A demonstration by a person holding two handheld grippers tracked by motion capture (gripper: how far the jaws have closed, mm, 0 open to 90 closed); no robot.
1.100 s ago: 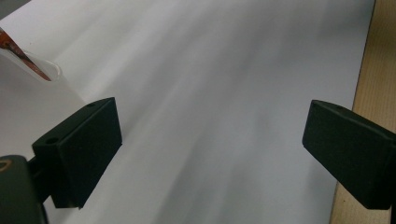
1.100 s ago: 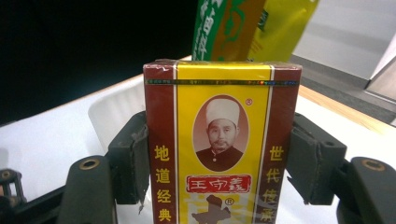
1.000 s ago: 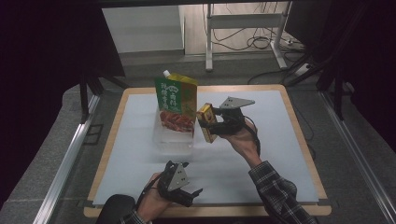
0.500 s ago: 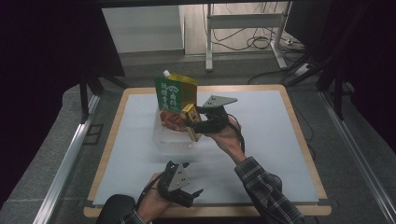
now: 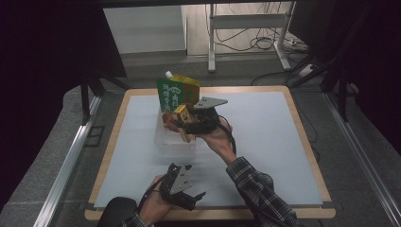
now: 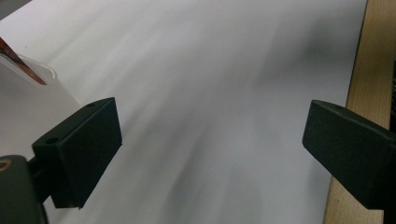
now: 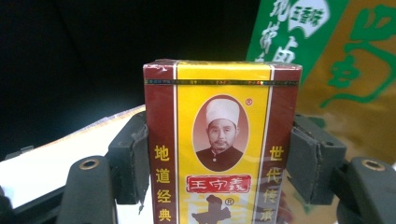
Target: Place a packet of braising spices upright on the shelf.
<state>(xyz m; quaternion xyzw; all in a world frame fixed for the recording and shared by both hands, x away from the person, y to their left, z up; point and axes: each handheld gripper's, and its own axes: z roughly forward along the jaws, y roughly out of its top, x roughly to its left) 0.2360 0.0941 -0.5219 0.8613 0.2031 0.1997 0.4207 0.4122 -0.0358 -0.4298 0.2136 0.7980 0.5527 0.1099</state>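
High view: right gripper [image 5: 178, 124] clamped a yellow box [image 5: 182, 122] above the clear container [image 5: 175, 142], unplaced; left gripper [image 5: 196, 197] idled open.

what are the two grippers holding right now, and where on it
The right gripper holds a small yellow and maroon cardboard box, its jaws pressed on the two narrow maroon sides. The left gripper holds nothing; its jaws stand open over the white table.

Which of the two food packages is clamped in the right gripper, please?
The small yellow-and-maroon box, between the right gripper's pads; the green pouch stands free behind.
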